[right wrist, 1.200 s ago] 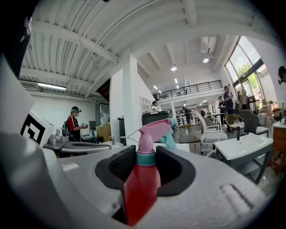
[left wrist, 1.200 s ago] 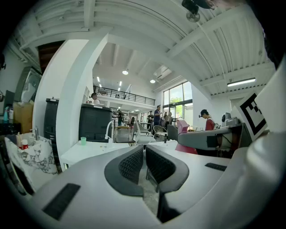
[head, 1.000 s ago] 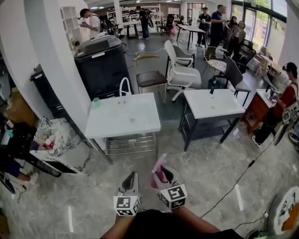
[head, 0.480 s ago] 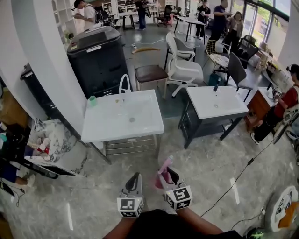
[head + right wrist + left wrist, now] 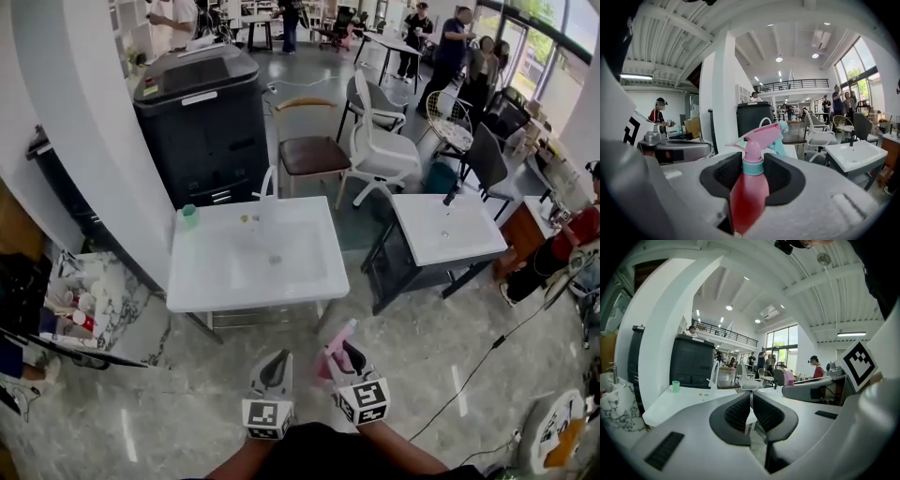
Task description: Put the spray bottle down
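A: Between the right gripper's (image 5: 339, 358) fingers: bottle (image 5: 750, 197), upright. The pads (image 5: 723, 174) press each side at the collar and shoulder, jaws roughly half open around it. Spray head pokes up and ahead of the fingertips.

B: Left gripper (image 5: 750, 414)?

A: Fingers closed together, nothing in them. It sits just beside the right one.

B: Where's the bottle relative to a landing spot?

A: In the air, with only floor (image 5: 450, 356) below the fingers. The basin (image 5: 187, 291) is ahead of the fingertips, apart from them, not under them yet.

B: Risks?

A: Main one, I'd say, is opening too soon. Release here and the bottle drops to the floor, because nothing is under it.

B: And once over the basin?

A: The middle looks dished. Set on that slope, a tall bottle would likely tip once the fingers let go. The flat rim seems safer.

B: Anything to hit?

A: The tap (image 5: 268, 183) stands at the far edge, well ahead of the fingertips. Reach too deep and the jutting spray head could clip it. The cup (image 5: 188, 215) is ahead and far to the left, so low risk.

B: Grip itself?

A: It's high on the bottle, so the body hangs below the pads. Coming down fast, the base could strike first and twist the bottle in the fingers. Can't tell how full it is.
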Tool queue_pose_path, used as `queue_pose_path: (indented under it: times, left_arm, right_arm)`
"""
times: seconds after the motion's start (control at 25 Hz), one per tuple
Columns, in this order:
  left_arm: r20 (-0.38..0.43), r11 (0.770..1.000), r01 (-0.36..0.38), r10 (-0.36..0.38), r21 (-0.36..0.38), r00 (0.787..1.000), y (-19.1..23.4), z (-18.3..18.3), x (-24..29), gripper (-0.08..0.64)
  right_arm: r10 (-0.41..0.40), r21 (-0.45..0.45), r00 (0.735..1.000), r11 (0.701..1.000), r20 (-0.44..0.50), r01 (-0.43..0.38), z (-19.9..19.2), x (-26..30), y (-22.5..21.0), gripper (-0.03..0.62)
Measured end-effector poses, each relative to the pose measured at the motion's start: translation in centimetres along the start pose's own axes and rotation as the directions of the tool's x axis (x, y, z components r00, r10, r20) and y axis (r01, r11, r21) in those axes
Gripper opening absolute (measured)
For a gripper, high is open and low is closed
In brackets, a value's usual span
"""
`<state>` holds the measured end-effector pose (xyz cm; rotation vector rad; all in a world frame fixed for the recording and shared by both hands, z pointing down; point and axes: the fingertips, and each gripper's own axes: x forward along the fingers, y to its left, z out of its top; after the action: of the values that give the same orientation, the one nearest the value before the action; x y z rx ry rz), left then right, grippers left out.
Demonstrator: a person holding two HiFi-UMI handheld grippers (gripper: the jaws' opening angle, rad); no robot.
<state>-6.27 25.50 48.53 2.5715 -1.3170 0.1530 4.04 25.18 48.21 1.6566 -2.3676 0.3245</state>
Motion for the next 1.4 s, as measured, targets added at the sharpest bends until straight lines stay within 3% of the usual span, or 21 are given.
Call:
queue_pose_path:
  times: [0.12, 0.28, 0.6, 0.92, 1.08, 1.4]
  left_arm:
    - [-0.004, 0.999, 0.026, -0.026, 0.047, 1.000, 3.5, 0.0, 2.0, 0.035]
    - [0.004, 0.998, 0.061, -0.061, 0.027, 0.998, 7.0, 1.2, 4.3, 0.035]
    - [0.005, 0.997, 0.082, -0.082, 0.003, 0.997, 11.9, 1.6, 6.4, 0.035]
    - [-0.016, 0.999, 0.047, -0.047, 0.010, 0.999, 15.5, 1.4, 8.4, 0.035]
    - [-0.017, 0.998, 0.031, -0.030, 0.056, 0.999, 16.7, 2.2, 10.4, 0.035]
    - [-0.048, 0.996, -0.013, 0.017, 0.085, 0.999, 21.3, 4.7, 19.1, 0.035]
  right_arm:
    - [-0.011, -0.001, 1.000, 1.000, 0.012, 0.011, 1.9, 3.4, 0.4, 0.144]
    - [-0.042, 0.001, 0.999, 0.999, 0.024, 0.042, 4.0, 7.2, 0.7, 0.144]
    - [-0.071, 0.014, 0.997, 0.997, -0.010, 0.072, 4.0, 12.1, 1.3, 0.144]
    - [-0.076, 0.018, 0.997, 0.997, -0.003, 0.076, 4.9, 16.8, -0.5, 0.143]
    - [-0.063, 0.030, 0.998, 0.998, -0.007, 0.063, 4.8, 19.2, -2.4, 0.143]
    - [-0.034, 0.043, 0.999, 0.998, 0.000, 0.034, 5.9, 27.3, -8.0, 0.143]
